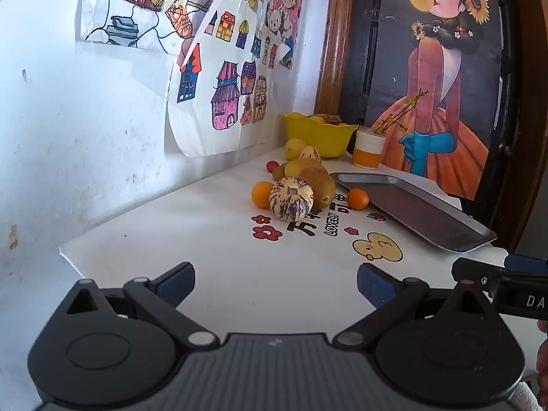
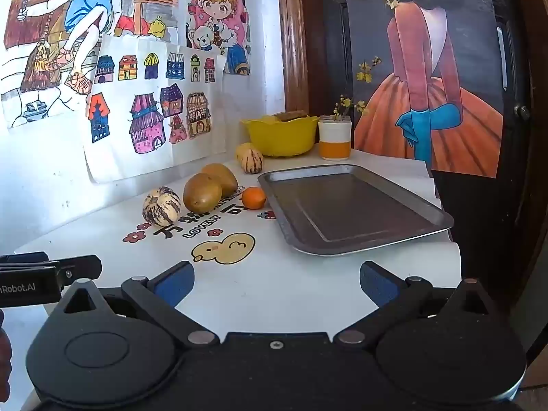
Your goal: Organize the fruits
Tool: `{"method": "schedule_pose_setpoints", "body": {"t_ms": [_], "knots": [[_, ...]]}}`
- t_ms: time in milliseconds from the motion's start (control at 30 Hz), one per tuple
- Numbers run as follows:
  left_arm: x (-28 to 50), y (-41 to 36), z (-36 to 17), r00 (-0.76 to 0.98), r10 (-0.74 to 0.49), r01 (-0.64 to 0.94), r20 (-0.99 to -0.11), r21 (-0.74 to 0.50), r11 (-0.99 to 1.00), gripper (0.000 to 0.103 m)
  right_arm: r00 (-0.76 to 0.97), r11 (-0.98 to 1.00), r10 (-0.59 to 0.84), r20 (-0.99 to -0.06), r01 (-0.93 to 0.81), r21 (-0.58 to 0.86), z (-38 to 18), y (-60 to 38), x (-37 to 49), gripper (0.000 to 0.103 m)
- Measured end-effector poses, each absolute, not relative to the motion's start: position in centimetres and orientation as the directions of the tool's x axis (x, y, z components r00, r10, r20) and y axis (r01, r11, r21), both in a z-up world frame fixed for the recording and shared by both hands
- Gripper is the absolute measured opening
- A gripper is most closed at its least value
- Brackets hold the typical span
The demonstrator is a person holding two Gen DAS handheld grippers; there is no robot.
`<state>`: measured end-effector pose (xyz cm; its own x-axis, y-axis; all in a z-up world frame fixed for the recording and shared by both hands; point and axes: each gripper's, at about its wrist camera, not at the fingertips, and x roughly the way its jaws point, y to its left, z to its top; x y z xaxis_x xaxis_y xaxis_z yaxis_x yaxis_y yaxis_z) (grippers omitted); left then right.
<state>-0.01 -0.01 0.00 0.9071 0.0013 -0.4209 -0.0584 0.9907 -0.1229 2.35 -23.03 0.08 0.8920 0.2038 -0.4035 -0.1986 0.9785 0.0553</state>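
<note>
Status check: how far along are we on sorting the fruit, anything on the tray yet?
Nothing looks done: the metal tray is bare. Nothing is in hand; the left gripper and right gripper are both open and empty, short of the fruit. Left to do: the striped melon, brown pears, small orange and the fruit near the yellow bowl all sit loose on the table.

So the fruit's all loose on the white cloth, left of the metal tray (image 2: pixel 356 205), which has nothing in it. Nearest is a cream melon with purple stripes (image 2: pixel 161 205), lying on its side, stem end facing the camera. Just right of it sit two brownish-green pears (image 2: pixel 202 194), touching each other. A small orange (image 2: pixel 253 197) sits just beside the tray's left rim, and another orange (image 1: pixel 262 194) hides left of the melon. Farther back there's a second striped melon (image 2: pixel 252 161), a yellow fruit next to it, and a yellow bowl (image 2: pixel 281 137) holding more stuff.
</note>
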Motion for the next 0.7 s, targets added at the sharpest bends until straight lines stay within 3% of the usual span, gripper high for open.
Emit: {"method": "schedule_pose_setpoints", "body": {"t_ms": [700], "knots": [[-0.01, 0.02, -0.05, 0.902, 0.002, -0.059, -0.432, -0.120, 0.991, 0.103, 0.887, 0.978, 0.205, -0.415, -0.197, 0.062, -0.11, -23.19, 2.27, 0.103]]}}
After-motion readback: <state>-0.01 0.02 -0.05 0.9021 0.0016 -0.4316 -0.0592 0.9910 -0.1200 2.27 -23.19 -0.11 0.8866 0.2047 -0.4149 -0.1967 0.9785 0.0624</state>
